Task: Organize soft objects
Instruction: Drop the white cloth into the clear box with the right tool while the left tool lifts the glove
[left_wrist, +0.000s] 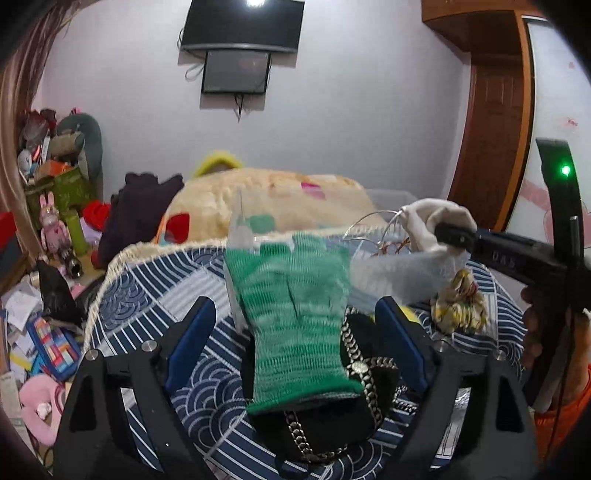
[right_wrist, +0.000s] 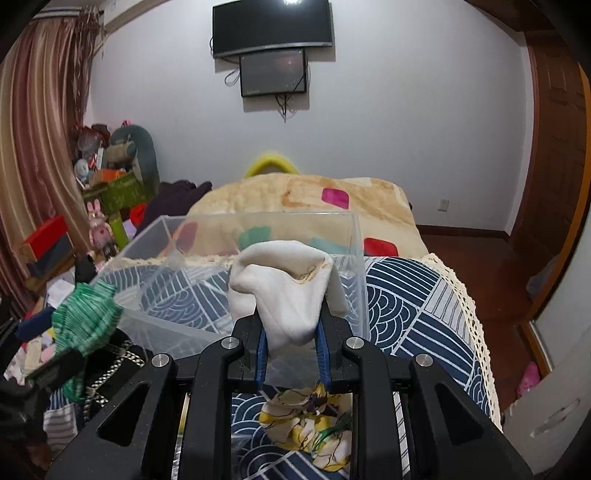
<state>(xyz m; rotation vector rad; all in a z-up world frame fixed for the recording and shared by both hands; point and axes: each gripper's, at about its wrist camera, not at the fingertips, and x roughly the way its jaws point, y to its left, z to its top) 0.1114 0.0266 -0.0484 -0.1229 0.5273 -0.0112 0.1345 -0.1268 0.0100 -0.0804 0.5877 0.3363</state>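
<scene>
2 grippers work over a bed spread with a blue-and-white patterned cloth (right_wrist: 413, 295). The right gripper (right_wrist: 291, 347) is clamped on a white sock (right_wrist: 291, 291), its blue pads pressing the cloth from both sides; the sock bulges up above the fingertips and hangs in front of a clear plastic bin (right_wrist: 354, 258) that sits on the cloth at the far side. In the left wrist view the same sock (left_wrist: 432, 221) shows at far right, pinched at the tip of the right gripper (left_wrist: 454, 236).

The left gripper (left_wrist: 295, 332) has its jaws spread wide, 1 blue pad (left_wrist: 192, 332) on each side of a green knit glove (left_wrist: 295, 317), with a gap between pad and glove on both sides. The glove lies flat, fingers pointing far, its cuff near, resting on a black bag with a metal chain strap (left_wrist: 358, 362).

A yellow floral fabric piece (right_wrist: 314, 421) lies on the cloth just below the right gripper, near side. Beyond the bin sits a cream blanket (right_wrist: 314, 199) with coloured squares, and 2 dark screens (right_wrist: 273, 48) hang on the far wall.
</scene>
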